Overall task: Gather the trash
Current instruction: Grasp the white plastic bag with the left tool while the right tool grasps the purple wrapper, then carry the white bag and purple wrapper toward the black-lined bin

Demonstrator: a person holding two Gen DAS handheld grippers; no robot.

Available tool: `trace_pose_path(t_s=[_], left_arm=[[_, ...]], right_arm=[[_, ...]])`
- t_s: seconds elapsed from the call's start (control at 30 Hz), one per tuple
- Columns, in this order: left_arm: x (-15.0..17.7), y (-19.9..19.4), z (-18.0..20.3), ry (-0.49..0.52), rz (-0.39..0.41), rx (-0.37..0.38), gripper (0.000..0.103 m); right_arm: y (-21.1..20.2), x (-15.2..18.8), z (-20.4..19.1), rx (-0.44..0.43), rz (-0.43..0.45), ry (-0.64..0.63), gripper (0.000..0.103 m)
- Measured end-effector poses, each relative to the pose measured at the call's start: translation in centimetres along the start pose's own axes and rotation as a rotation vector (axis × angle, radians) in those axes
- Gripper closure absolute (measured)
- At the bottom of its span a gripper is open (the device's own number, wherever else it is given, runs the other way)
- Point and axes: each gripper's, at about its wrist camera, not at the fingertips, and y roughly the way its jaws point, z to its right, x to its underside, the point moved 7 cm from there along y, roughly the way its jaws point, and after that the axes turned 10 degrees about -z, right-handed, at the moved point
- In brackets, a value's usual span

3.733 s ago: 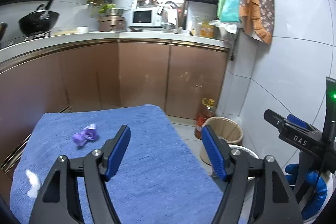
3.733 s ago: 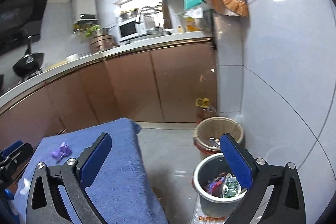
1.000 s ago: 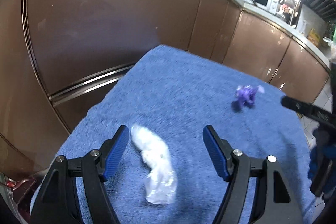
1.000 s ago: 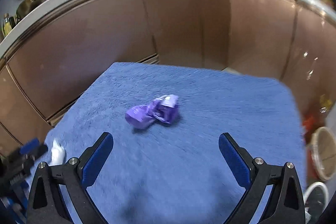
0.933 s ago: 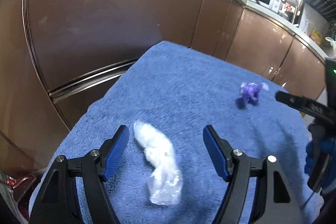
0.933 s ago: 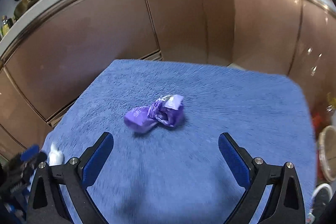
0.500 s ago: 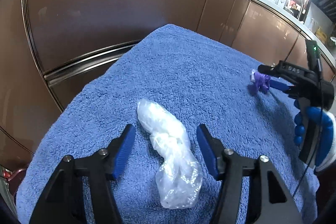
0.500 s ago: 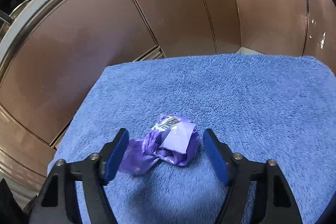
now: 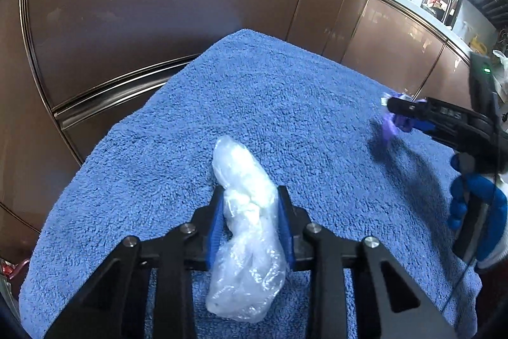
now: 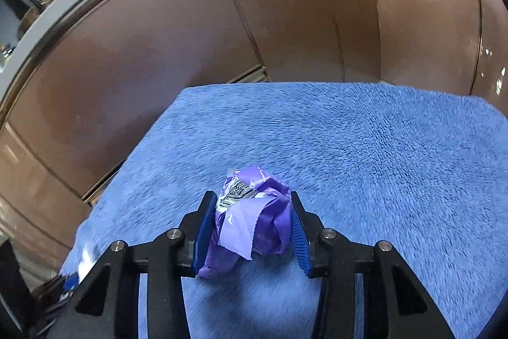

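— Looking along the left gripper (image 9: 250, 221): where does the trash lie?
— One clear plastic wad (image 9: 246, 231) sits between the jaws, which are closed in on its sides; its long axis runs straight ahead along the fingers, on the blue towel (image 9: 285, 104) covering the desk.
— And from the right gripper (image 10: 252, 227)?
— One purple wrapper (image 10: 254, 221), crumpled, is pinched between nearly closed jaws, low over the towel.
— So the count?
— Two pieces, one per gripper; I'd judge both ready to lift.

plastic bag (image 9: 247, 231) on towel (image 9: 285, 104), wrapper (image 9: 392, 124) to its right
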Motion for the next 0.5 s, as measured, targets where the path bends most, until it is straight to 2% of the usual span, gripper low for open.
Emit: trace_pose_path(t_s=[0.2,0.5], left_arm=[[0.2,-0.6,-0.3,-0.002,0.018,0.014,0.075],[0.6,-1.8,0.7,0.047,0.02,0.0,0.076]], right_arm=[[-4.3,2.8,-0.8,0.002,0.018,-0.016,0.062],[-13.3,6.9,2.3,0.068,0.103,0.054,0.062]])
